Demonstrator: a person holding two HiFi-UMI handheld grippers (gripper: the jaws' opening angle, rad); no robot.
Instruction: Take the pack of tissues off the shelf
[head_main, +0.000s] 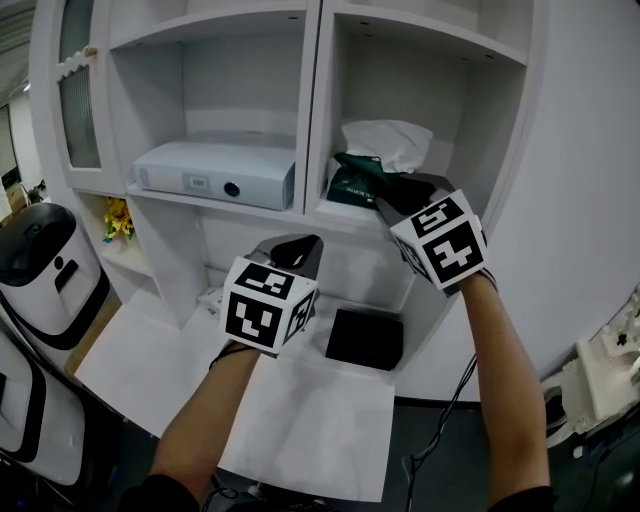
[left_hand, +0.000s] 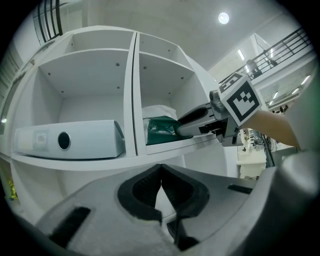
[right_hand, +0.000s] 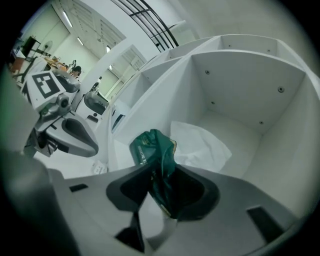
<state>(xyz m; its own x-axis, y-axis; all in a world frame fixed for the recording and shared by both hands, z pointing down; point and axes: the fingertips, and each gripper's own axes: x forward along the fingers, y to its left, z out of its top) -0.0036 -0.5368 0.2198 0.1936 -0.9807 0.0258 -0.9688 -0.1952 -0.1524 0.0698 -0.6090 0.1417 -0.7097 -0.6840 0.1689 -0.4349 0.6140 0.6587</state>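
The dark green plastic pack of tissues lies in the white shelf unit's right compartment, upper centre of the head view, with a loose white tissue sheet sticking up from it. The right gripper pinches its crumpled near end between closed jaws. A vertical white divider separates it from the white box-shaped projector at left. Lower down, the left gripper hangs empty with jaws together, near a flat black box.
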